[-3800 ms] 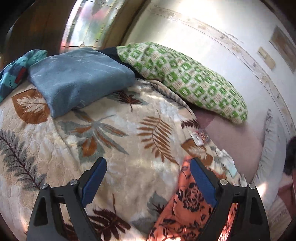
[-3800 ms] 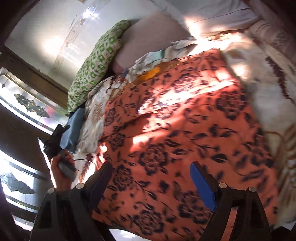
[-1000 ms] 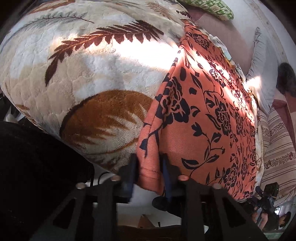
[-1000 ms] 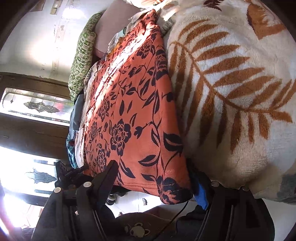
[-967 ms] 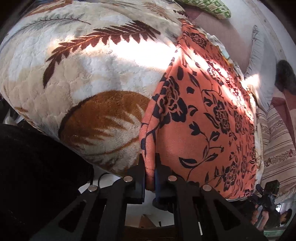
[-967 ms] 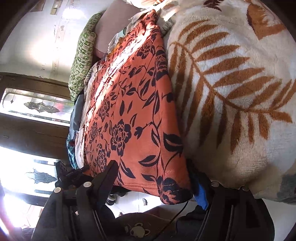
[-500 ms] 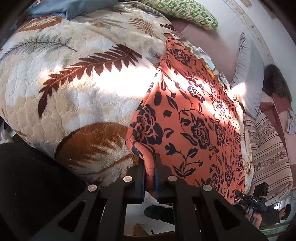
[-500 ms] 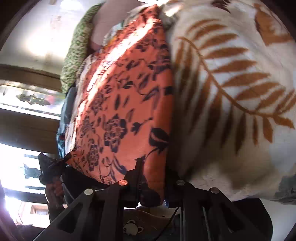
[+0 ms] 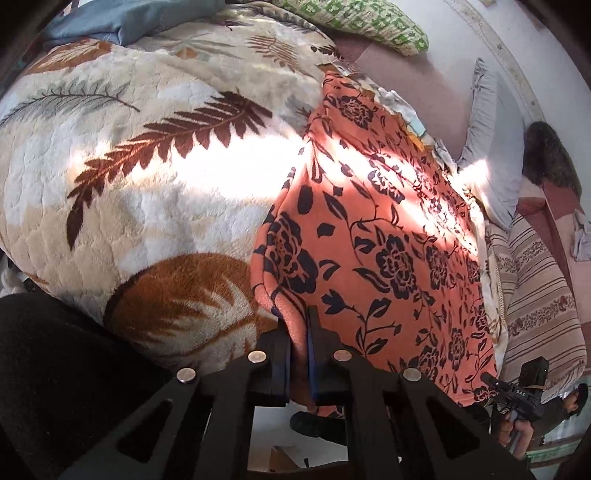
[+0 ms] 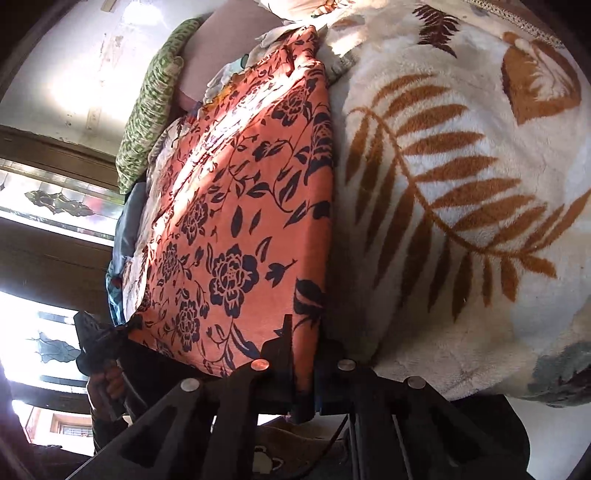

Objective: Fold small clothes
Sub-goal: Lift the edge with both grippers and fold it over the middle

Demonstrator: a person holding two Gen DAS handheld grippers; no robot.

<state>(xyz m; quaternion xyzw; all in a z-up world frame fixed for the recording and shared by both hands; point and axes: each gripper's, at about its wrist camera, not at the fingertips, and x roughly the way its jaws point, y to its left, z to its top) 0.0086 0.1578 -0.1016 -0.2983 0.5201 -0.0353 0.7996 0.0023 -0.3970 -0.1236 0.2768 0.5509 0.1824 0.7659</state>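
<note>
1. Orange fleece with a dark floral print was the piece you were working: the orange cloth (image 9: 373, 236) lay spread flat along the leaf-print blanket (image 9: 155, 177) on the bed, its near edge hanging just over the side toward you

2. Your left gripper (image 9: 298, 354) was pinched tight on the near left corner of it, jaws closed with just a fold of fleece between them

3. Your right gripper (image 10: 304, 373) was clamped the same way on the near right corner, fabric squeezed between its jaws, right beside the blanket edge

4. Progress-wise I'd say you were only at the start of this one. Both near corners were gripped, but the cloth showed no fold yet, so the lift and carry-over to the far edge plus any second fold looked like they were all left to do

5. A folded blue garment (image 9: 107, 22) sat at the far end near the green patterned pillow (image 9: 354, 22), probably a finished one, though I can't be sure

6. Containers: honestly none showed up, no basket or bin anywhere in either view, so nothing to say about contents
</note>
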